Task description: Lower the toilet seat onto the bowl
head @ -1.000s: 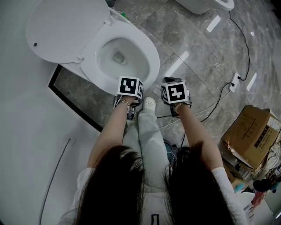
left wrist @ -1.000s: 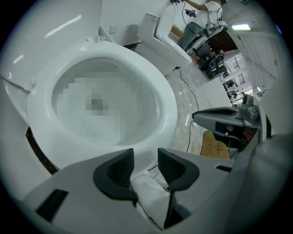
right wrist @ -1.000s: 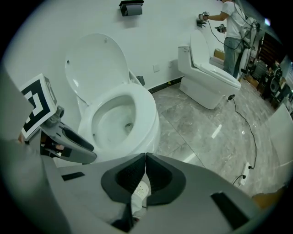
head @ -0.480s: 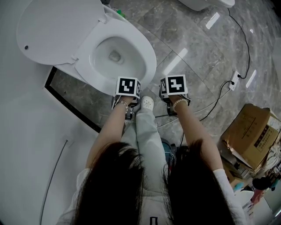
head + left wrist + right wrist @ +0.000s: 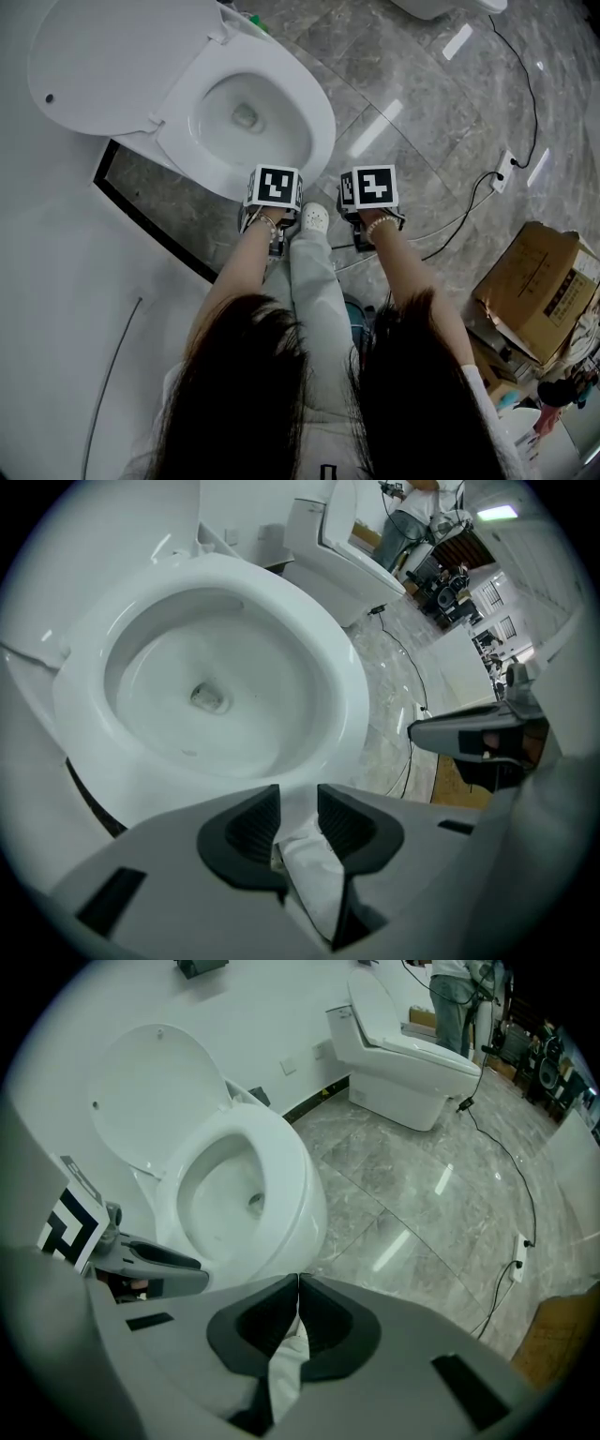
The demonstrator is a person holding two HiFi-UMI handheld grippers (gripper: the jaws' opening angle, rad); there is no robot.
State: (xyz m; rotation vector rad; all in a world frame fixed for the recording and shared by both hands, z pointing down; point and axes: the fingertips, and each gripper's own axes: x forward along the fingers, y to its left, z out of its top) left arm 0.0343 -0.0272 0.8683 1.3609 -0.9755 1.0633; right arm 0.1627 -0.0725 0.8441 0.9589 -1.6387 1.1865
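Observation:
The white toilet seat lies flat on the bowl, and the lid stands raised behind it. The left gripper view looks down on the seat from the front rim. My left gripper hovers at that rim. Its jaws have just been closing and still stand apart with nothing between them, so it is open. My right gripper hangs to the right of the bowl over the floor. It is shut on nothing, its tips touching.
A white shoe and trouser leg stand between the grippers. A cable and power strip lie on the marble floor at right, near a cardboard box. A second toilet stands farther back. A white wall with dark trim runs along the left.
Both grippers have sunk a little in front of the bowl. The right gripper has rolled, so its marker cube faces the head camera more squarely.

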